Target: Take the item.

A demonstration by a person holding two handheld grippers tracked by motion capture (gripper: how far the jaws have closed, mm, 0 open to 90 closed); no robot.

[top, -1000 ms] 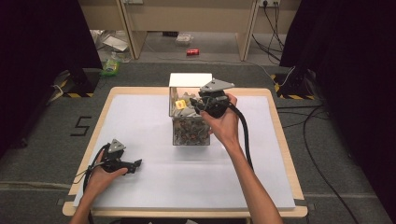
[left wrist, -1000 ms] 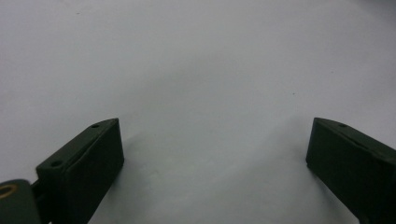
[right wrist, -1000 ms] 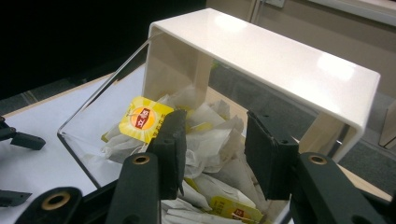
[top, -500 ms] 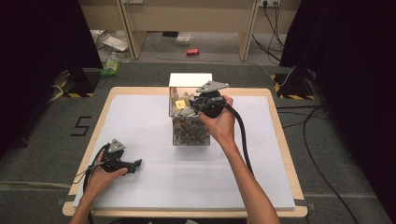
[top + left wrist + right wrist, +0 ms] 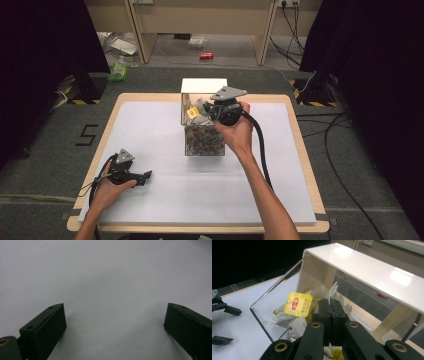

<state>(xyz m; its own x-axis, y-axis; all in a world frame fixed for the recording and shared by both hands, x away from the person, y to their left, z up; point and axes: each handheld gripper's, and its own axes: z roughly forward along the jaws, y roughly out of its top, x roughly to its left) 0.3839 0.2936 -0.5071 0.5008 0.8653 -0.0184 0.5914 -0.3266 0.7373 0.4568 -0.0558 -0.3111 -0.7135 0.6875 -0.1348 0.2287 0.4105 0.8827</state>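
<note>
A clear plastic box with a white lid stands at the table's middle back, full of tea bags. One yellow tea bag tag lies on top of them. My right gripper reaches into the box from the right. Its jaws have just been closing, and in the right gripper view the right gripper has them pressed together with a thin white strip of a tea bag sticking out at the tips. My left gripper rests low at the front left, jaws wide apart over the bare sheet.
A white sheet covers the wooden table. The right gripper's black cable trails along the forearm. Cupboards, cables and small litter lie on the floor beyond the table.
The right gripper's jaws have come together inside the box. Both hands have stayed where they were.
</note>
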